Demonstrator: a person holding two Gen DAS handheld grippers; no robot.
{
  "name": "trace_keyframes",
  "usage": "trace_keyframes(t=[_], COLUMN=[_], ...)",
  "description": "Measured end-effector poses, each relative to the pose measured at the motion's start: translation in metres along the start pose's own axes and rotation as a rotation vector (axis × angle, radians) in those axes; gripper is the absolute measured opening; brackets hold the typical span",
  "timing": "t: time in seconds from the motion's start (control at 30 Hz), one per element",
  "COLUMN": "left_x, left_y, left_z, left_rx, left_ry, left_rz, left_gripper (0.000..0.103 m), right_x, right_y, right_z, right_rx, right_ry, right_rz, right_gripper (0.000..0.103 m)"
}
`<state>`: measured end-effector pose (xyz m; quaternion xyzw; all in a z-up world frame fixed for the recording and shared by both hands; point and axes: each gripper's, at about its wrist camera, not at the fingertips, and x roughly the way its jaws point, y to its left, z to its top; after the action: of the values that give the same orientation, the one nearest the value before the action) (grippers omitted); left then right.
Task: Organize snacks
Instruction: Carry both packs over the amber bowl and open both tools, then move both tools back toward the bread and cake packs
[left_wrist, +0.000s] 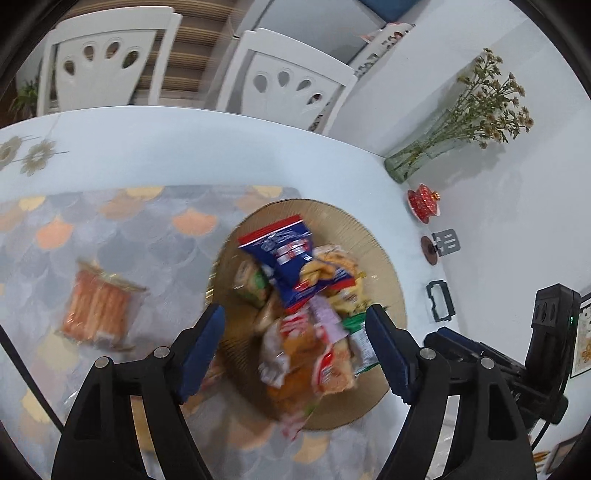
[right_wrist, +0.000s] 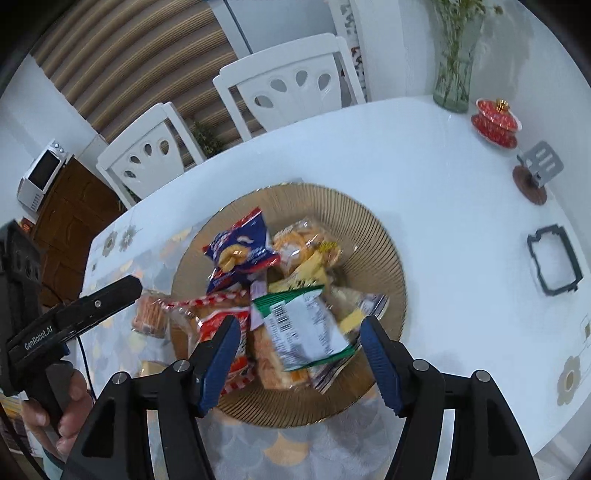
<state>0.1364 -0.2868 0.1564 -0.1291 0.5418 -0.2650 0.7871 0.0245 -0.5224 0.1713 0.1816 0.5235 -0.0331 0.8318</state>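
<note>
A ribbed gold plate (left_wrist: 384, 266) (right_wrist: 369, 221) holds a heap of several snack packets, topped by a blue and red chip bag (left_wrist: 288, 258) (right_wrist: 240, 254). My left gripper (left_wrist: 295, 347) hangs open over the plate's near side. An orange and red bread packet (left_wrist: 306, 354) lies between its blue pads, untouched. My right gripper (right_wrist: 301, 354) is open as well, and a green and white packet (right_wrist: 306, 328) sits loose between its fingers on the heap. An orange pack of sausage sticks (left_wrist: 99, 310) lies off the plate on the scale-patterned mat. A biscuit pack (right_wrist: 149, 314) rests by the plate's left rim.
Along the white table's right side stand a glass vase of dried flowers (left_wrist: 417, 155) (right_wrist: 452, 85), a red lidded cup (left_wrist: 423, 203) (right_wrist: 495, 122), a grey stand on a brown coaster (right_wrist: 535, 173) and a dark square frame (right_wrist: 552, 260). Two white chairs (right_wrist: 288, 85) line the far edge. A hand (right_wrist: 70, 406) grips the left tool.
</note>
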Motion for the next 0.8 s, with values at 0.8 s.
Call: trace_keyframes(t=[0.8], left_x=[-0.084], left_y=[0.150], left_z=[-0.088], left_rx=[-0.063], left_ry=[0.051], left_rz=[0.160], left_gripper=[0.076], right_x=[0.002], right_y=[0.157], right_z=[-0.063], right_rx=[-0.286], right_ry=[0.017], right_rz=[0.161], right_gripper=[0.065])
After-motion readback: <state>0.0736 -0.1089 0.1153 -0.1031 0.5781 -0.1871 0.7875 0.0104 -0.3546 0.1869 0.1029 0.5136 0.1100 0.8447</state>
